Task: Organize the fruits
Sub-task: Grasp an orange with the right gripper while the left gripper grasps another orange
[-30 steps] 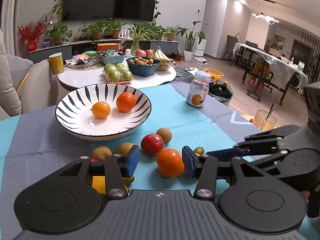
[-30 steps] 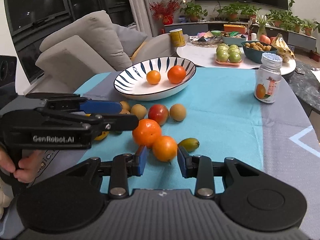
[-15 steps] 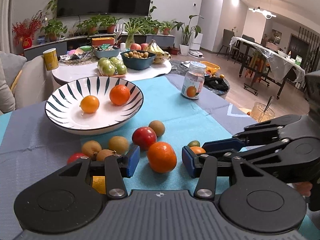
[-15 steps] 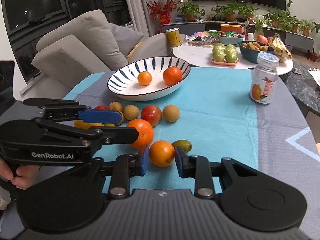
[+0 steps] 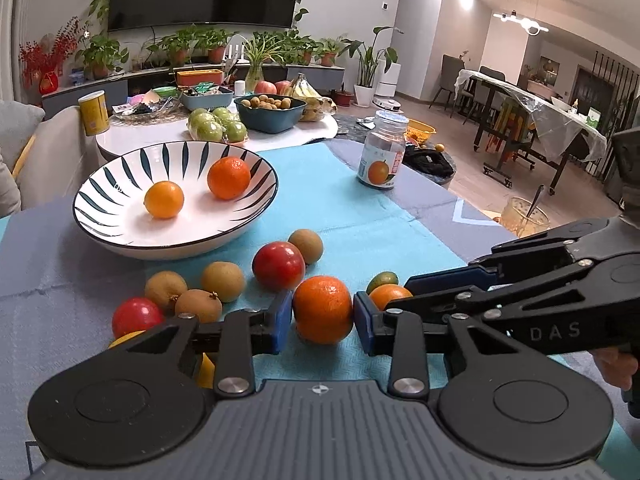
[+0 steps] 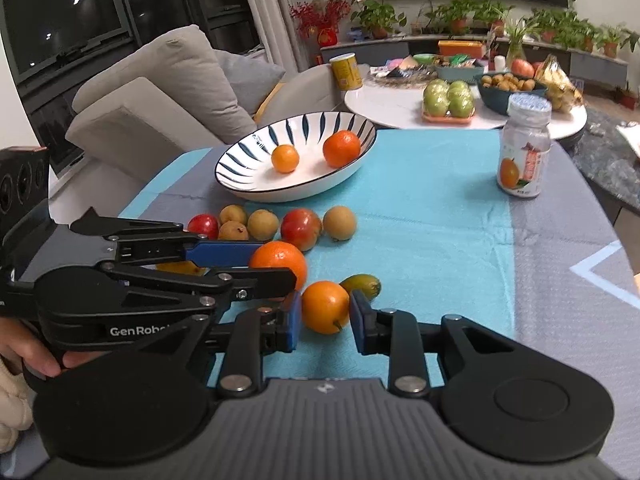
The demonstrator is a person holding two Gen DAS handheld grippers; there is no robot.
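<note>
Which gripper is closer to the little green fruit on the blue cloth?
Right. The right gripper has its fingers around the smaller orange, which sits right beside the green fruit. The left gripper brackets the bigger orange, one fruit farther away.

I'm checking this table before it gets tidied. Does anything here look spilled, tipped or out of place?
Nothing is spilled or tipped. The oddity is placement: only two oranges sit in the striped bowl, while the rest of the fruit lies loose on the blue cloth, some under the tools. The jar stands upright, capped.
</note>
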